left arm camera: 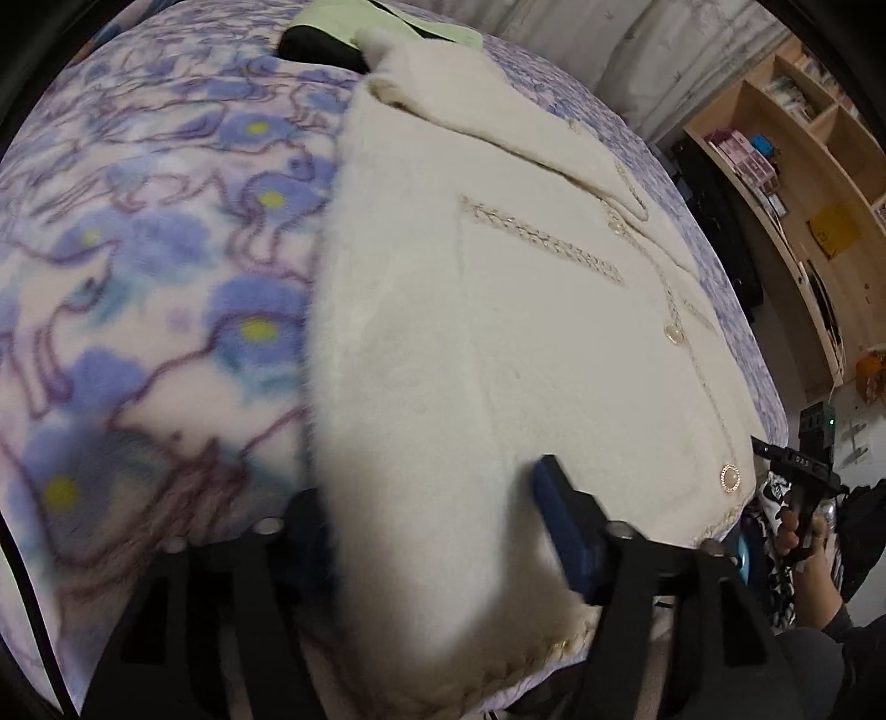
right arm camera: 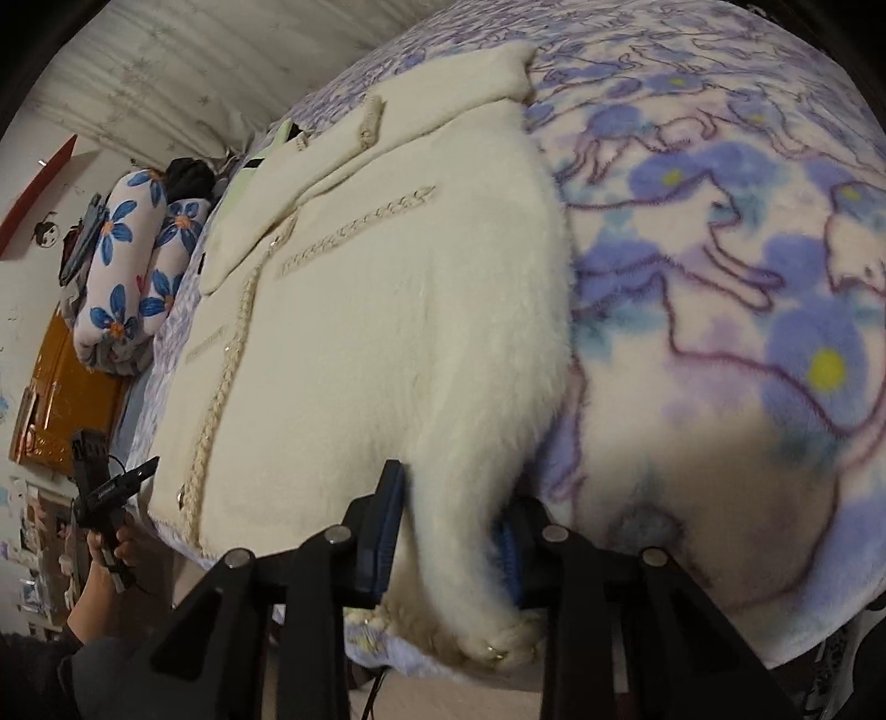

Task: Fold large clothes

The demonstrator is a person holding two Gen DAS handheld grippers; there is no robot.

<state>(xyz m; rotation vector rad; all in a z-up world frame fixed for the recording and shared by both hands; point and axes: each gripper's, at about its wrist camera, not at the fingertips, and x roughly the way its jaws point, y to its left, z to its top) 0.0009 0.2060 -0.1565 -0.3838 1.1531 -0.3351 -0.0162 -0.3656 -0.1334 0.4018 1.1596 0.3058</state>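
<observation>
Lying flat on floral fleece blanket (left arm camera: pixel 138 288): cream fuzzy jacket (left arm camera: pixel 470 343), front up. Left gripper (left arm camera: pixel 437 526): jaws astride hem corner, grip not discernible. Right gripper (right arm camera: pixel 448 531): pads pinching opposite hem corner.

A bed (left arm camera: pixel 138 232) under a purple flower-print fleece blanket (right arm camera: pixel 747 266) fills the room. Pale curtains (left arm camera: pixel 637 50) hang behind it. Light wooden shelves (left arm camera: pixel 803 183) line one side; rolled floral bedding (right arm camera: pixel 133 266) and an orange wooden cabinet (right arm camera: pixel 61 399) stand on the other.
</observation>
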